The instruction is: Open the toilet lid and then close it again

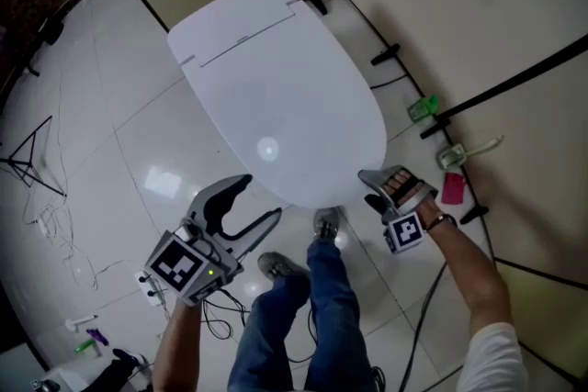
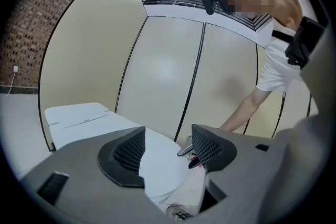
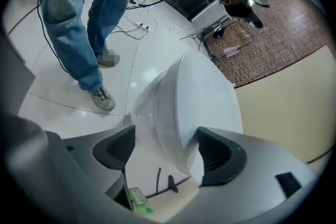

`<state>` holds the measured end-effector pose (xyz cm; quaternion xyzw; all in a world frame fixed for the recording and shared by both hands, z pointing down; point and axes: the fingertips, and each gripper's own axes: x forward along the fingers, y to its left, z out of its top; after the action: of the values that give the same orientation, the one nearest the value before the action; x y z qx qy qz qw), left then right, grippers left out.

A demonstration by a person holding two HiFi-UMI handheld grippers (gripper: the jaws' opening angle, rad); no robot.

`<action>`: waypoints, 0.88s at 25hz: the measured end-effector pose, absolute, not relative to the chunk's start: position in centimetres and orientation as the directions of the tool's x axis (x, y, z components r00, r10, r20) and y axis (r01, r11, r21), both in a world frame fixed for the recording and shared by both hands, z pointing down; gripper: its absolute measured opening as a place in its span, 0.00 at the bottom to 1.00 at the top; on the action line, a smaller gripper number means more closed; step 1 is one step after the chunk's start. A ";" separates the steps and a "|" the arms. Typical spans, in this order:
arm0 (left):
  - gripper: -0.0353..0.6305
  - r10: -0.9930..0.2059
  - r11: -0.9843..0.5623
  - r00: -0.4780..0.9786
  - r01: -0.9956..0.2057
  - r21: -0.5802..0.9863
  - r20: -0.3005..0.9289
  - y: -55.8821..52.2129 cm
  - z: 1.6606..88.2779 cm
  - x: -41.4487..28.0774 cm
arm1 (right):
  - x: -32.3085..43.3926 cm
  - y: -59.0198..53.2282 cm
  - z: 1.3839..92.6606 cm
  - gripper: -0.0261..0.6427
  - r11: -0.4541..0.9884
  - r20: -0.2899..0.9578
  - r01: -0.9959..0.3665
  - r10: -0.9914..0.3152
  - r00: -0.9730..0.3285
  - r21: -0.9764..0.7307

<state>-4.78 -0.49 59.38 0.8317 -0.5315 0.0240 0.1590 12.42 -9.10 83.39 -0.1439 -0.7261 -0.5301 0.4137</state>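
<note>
The white toilet lid (image 1: 276, 96) lies shut on the bowl in the middle of the head view. My right gripper (image 1: 375, 188) is at the lid's front right edge. In the right gripper view its jaws (image 3: 163, 152) stand wide with the toilet's front rim (image 3: 205, 97) between them; the pads do not press on it. My left gripper (image 1: 260, 199) hangs open and holds nothing just off the lid's front left edge. The left gripper view (image 2: 168, 152) looks along the lid (image 2: 84, 120) toward the wall.
The person's shoes (image 1: 328, 222) stand right in front of the bowl. Beige partition walls close in behind and to the right, with black feet on the floor. A green item (image 1: 424, 108) and a pink one (image 1: 453, 187) lie by the right wall. Cables (image 1: 46, 197) trail at left.
</note>
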 end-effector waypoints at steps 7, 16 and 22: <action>0.46 -0.880 -0.362 0.413 -0.903 0.230 0.236 -0.1 59.1 -4.9 | 12.8 -9.2 86.1 0.59 0.463 0.798 0.657 -0.247 -0.550 0.595; 0.46 -0.895 -0.337 0.377 -0.922 0.192 0.238 0.9 52.3 -5.8 | 10.4 -8.3 70.8 0.59 0.846 0.737 0.267 -0.200 -0.645 0.463; 0.46 -0.927 -0.314 0.339 -0.935 0.162 0.161 2.2 42.7 -5.5 | 8.1 -7.2 51.6 0.59 0.976 0.535 -0.047 -0.157 -0.830 0.213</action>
<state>-5.48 2.16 42.66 0.8105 -0.5744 0.0191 0.1135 8.11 -7.16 51.56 0.0537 -0.9517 -0.0958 0.2866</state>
